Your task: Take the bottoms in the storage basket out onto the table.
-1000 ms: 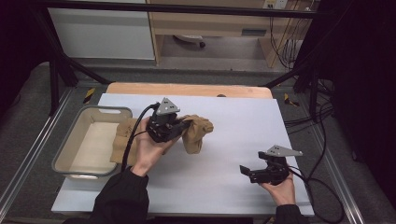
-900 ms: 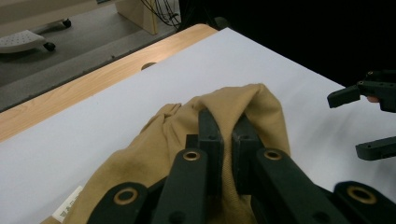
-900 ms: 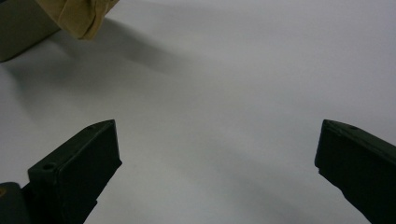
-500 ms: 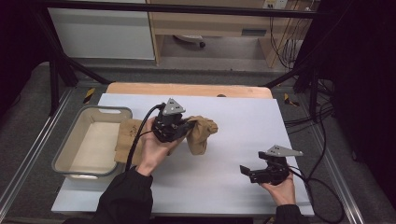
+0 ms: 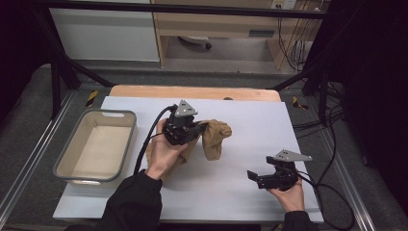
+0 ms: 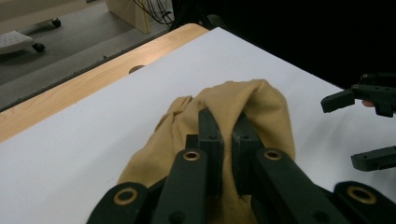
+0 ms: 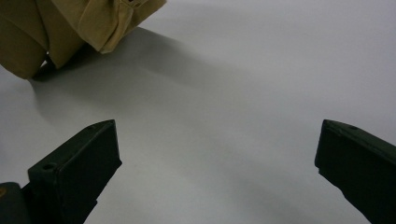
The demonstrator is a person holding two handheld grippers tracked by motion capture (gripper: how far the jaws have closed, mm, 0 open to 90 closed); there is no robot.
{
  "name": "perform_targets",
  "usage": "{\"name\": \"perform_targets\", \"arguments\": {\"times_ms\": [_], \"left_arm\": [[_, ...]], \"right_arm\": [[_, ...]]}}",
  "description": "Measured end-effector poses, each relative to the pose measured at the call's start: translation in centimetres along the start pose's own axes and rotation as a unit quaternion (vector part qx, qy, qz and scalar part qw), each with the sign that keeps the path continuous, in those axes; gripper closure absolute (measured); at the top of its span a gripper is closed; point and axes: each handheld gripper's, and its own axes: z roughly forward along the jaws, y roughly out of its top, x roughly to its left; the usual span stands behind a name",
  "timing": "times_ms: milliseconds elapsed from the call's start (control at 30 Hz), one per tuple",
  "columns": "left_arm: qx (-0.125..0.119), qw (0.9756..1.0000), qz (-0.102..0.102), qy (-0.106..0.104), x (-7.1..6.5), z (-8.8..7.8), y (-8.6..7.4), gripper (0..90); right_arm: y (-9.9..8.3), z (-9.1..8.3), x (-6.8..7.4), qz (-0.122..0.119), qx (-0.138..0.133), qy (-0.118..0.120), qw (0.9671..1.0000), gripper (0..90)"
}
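Note:
A tan cloth [image 5: 215, 138] lies bunched on the white table top [image 5: 250, 125], partly lifted at its right end. My left gripper [image 5: 202, 129] is shut on a fold of this cloth [image 6: 268, 105]; in the left gripper view its own jaws [image 6: 227, 130] pinch the fabric between them. My right gripper [image 5: 253, 177] rests low near the table's front right, held in a hand, open with nothing between its fingers [image 7: 217, 149]. It is also in the left gripper view, the right gripper [image 6: 342, 133] open at the far right. The cloth's hem [image 7: 105, 25] lies beyond it.
A grey plastic bin [image 5: 126, 144] with a pale inside stands at the table's left. A wooden strip [image 5: 192, 91] borders the far edge. Black cables [image 5: 149, 139] trail from both grippers. Bare white surface lies between the cloth and the right gripper.
My left gripper has shifted a little to the right with the cloth in it, dragging the bundle along. The right gripper has stayed put.

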Motion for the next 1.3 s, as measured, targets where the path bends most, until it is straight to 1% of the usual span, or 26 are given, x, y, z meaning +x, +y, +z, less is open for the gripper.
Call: {"name": "perform_targets", "arguments": {"times_ms": [367,500,633,967,1300], "left_arm": [[-0.001,1.0000,0.001,-0.003,-0.6,0.9,0.8,85.5],[-0.005,1.0000,0.003,-0.005,-0.9,1.1,1.1,85.4],[-0.005,1.0000,0.007,-0.002,-1.1,1.4,1.2,85.4],[-0.009,0.9999,-0.003,-0.003,-0.6,2.1,0.0,85.3],[0.010,0.9999,-0.005,0.005,-0.2,2.9,-1.5,85.1]], "right_arm": [[0.0,-0.1,-0.1,0.002,-0.001,0.001,1.0000,0.6],[0.0,0.0,-0.1,0.002,0.000,0.001,1.0000,0.6],[0.0,-0.1,0.0,0.002,-0.002,0.001,1.0000,0.6],[0.0,-0.1,0.0,0.002,-0.001,0.001,1.0000,0.6],[0.0,0.0,0.0,0.003,0.001,0.001,1.0000,0.6]]}}
